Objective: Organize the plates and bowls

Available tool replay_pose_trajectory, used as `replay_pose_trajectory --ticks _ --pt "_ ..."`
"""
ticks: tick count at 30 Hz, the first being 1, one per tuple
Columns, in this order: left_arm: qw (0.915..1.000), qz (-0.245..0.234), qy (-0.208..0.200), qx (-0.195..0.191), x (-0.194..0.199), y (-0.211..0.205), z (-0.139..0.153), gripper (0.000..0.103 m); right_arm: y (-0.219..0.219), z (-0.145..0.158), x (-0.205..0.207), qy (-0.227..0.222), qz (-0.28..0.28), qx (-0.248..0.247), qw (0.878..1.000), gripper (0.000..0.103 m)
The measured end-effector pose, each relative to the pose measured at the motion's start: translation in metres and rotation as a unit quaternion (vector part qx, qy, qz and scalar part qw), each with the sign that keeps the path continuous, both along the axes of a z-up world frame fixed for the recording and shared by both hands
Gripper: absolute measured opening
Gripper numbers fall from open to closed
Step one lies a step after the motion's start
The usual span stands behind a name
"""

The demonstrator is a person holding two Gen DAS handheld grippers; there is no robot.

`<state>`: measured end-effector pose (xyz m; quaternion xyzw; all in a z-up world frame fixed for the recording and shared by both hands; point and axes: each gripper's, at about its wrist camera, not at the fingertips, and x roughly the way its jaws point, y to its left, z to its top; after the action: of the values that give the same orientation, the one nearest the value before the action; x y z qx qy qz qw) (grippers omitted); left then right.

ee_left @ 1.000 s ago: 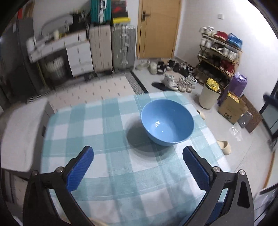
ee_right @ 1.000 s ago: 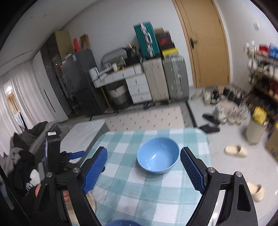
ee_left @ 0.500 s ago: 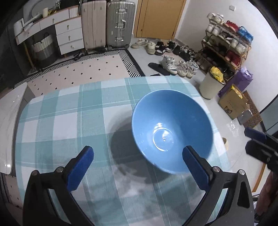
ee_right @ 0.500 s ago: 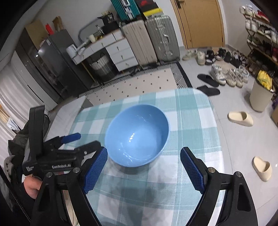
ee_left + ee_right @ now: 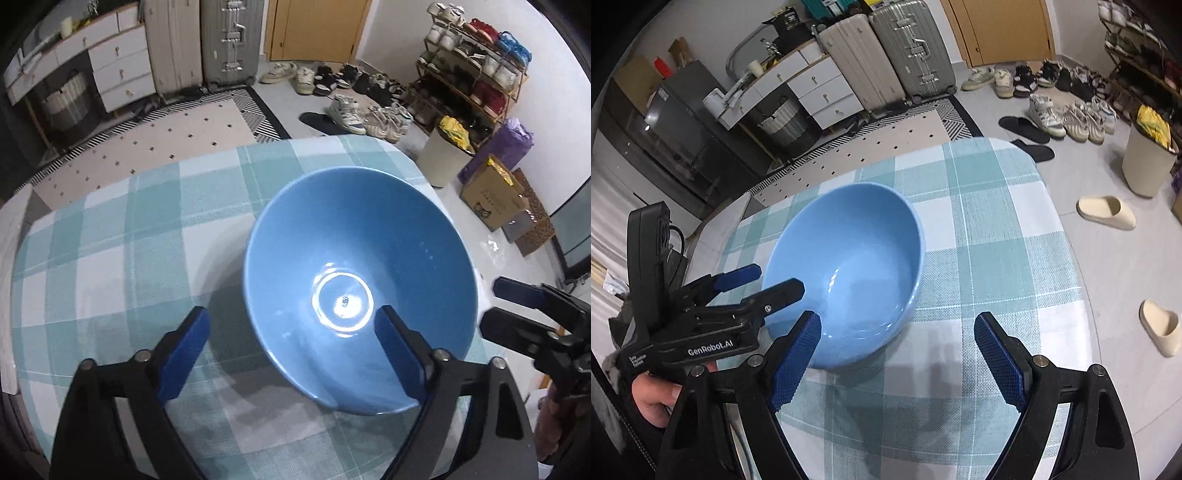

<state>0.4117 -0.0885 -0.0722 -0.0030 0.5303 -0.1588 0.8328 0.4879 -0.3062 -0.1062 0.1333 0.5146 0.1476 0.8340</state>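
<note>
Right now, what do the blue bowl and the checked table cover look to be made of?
Blue bowl: probably glazed ceramic, possibly glossy melamine; its smooth surface throws sharp ring-shaped highlights at the bottom. Checked table cover: woven fabric, matte; a fine thread texture shows in the teal and white squares, with no shine.

Blue bowl (image 5: 360, 288), teal-checked tablecloth (image 5: 122, 240)
</note>
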Motion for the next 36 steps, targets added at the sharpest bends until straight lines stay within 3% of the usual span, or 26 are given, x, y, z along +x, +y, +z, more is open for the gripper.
replay_pose_trajectory --ticks 1,6,11,17,19,22,27,30,35,36 --pt "1.0 0.0 0.003 0.004 0.001 -0.001 -0.002 0.08 0.0 -0.001 0.001 0.003 0.0 -0.001 1.0 0.087" --pt "0.9997 -0.008 0.023 -0.008 0.003 -0.001 -0.008 0.04 0.0 -0.011 0.01 0.01 -0.002 -0.008 1.0 0.087" --pt "0.9998 -0.011 0.017 0.004 0.003 0.002 -0.009 0.023 -0.006 -0.02 0.015 0.027 -0.014 0.001 1.0 0.087" --pt "0.9995 -0.019 0.025 0.006 0.0 0.004 -0.012 0.02 -0.003 -0.023 0.016 0.028 -0.01 -0.008 1.0 0.086" --pt "0.9994 -0.018 0.028 0.005 -0.004 0.005 -0.012 0.02 -0.002 -0.022 0.017 0.028 -0.009 -0.01 1.0 0.074" --pt "0.9993 -0.019 0.032 0.001 -0.008 0.008 -0.012 0.02 0.003 -0.02 0.019 0.028 0.0 -0.021 0.999 0.068" --pt "0.9991 -0.014 0.04 -0.004 -0.011 0.012 -0.011 0.02 0.003 -0.018 0.02 0.032 0.002 -0.018 0.999 0.066" --pt "0.9991 -0.018 0.039 -0.001 -0.013 0.011 -0.011 0.02 0.004 -0.019 0.021 0.038 0.006 -0.017 0.999 0.055" --pt "0.999 -0.019 0.04 0.005 -0.013 0.009 -0.01 0.02 0.008 -0.023 0.027 0.046 0.007 -0.024 0.999 0.048" --pt "0.999 -0.019 0.04 0.005 -0.013 0.009 -0.011 0.02 0.009 -0.023 0.028 0.047 0.007 -0.025 0.999 0.042"
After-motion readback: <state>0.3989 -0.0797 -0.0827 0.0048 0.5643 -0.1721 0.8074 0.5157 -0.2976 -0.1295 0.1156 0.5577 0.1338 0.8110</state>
